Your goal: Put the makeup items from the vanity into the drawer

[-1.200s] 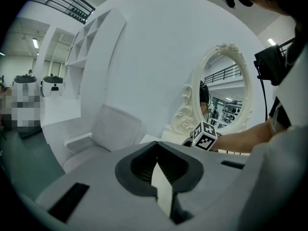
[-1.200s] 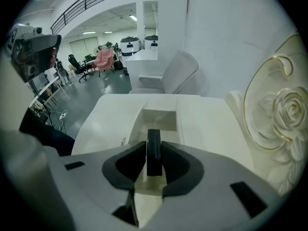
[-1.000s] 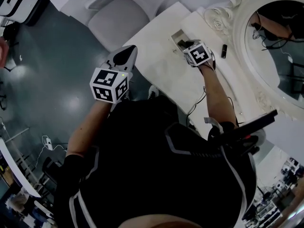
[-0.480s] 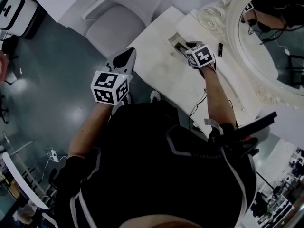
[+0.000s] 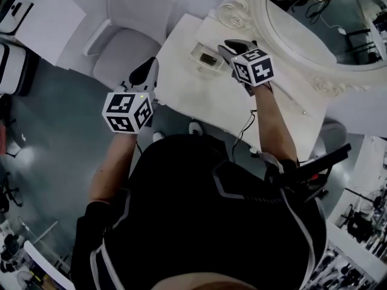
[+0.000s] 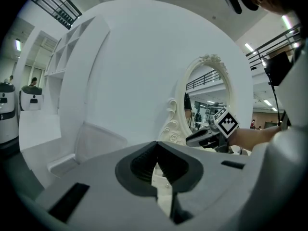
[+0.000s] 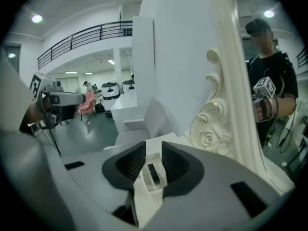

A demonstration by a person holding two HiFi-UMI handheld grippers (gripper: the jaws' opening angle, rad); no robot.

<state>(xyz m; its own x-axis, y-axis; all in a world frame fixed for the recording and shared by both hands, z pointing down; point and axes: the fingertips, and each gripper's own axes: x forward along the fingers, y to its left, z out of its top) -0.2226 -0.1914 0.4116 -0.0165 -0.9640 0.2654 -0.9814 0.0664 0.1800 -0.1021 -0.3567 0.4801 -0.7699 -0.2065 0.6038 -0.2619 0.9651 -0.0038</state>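
Makeup item [image 7: 153,173] in drawer [image 5: 196,49], beyond right fingers [image 7: 176,164]

The mirror [image 5: 320,17] runs off the top and right edges of the head view, so much of its frame is lost. Just left of the mirror, the small dark item [image 5: 208,58] lying in the shallow tray [image 5: 193,50] of the desk [image 5: 205,83] is too small to name — a stubby dark shape, no more. Below the mirror, the person's forearm [image 5: 272,125] hides a strip of the desk's near edge.
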